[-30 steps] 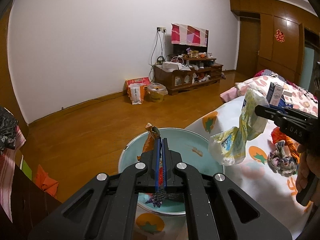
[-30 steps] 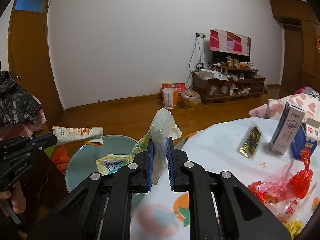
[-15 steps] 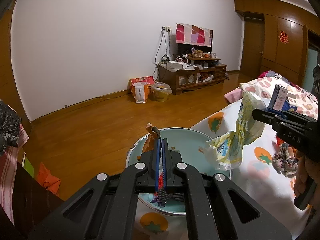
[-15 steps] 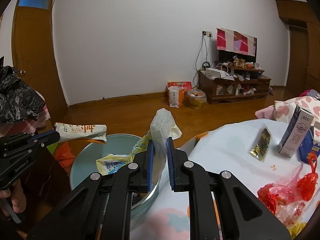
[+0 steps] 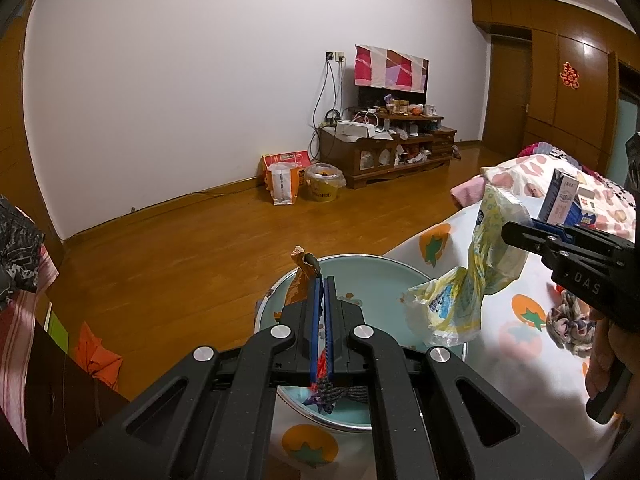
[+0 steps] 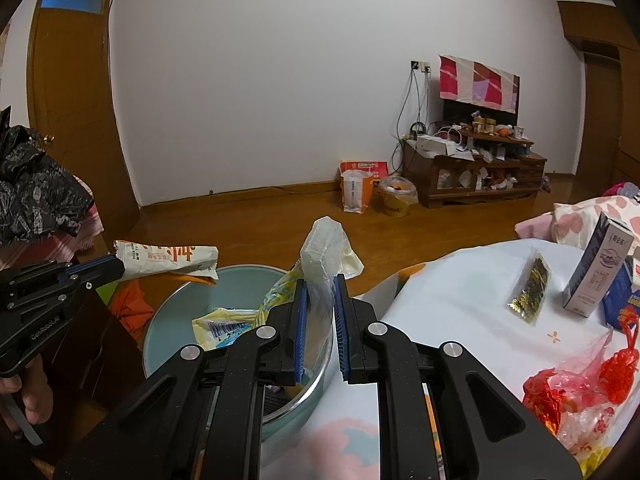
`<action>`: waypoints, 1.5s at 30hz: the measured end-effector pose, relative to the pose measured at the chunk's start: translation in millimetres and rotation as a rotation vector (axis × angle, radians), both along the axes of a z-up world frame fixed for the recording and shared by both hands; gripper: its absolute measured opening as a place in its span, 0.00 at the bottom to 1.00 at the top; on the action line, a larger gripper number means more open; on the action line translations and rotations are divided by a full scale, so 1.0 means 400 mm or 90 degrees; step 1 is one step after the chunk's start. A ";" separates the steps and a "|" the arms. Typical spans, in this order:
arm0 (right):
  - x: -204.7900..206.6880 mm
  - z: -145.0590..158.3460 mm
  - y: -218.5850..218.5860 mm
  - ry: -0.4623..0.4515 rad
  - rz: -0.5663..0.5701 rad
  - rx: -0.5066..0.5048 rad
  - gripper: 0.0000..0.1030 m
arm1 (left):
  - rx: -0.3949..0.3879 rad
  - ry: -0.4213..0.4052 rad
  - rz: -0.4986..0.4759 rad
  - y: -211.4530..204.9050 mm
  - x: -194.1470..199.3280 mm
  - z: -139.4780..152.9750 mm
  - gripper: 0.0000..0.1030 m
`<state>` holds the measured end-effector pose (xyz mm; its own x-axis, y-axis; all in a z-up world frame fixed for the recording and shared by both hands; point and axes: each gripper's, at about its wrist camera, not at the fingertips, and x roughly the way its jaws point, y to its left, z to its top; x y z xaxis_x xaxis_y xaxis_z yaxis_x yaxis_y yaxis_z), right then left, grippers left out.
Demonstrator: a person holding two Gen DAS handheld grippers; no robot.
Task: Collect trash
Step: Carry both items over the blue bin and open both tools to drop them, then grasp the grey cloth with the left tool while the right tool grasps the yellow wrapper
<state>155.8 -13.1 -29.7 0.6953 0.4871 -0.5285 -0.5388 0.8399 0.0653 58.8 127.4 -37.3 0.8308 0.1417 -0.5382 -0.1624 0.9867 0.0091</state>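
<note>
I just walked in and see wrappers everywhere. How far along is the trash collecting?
Midway. Some scraps already lie in the basin. The left gripper holds a snack wrapper and the right gripper a plastic bag, both over the basin. A gold packet and red wrappers remain on the table.

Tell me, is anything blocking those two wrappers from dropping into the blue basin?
Nothing visible does. The orange-printed wrapper in the left gripper and the yellow-printed plastic bag in the right gripper both hang over the open blue basin, with only air beneath them.
</note>
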 end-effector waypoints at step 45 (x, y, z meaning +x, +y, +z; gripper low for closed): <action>-0.118 0.012 -0.175 0.010 -0.081 -0.048 0.52 | -0.001 0.063 -0.055 -0.104 0.015 -0.081 0.55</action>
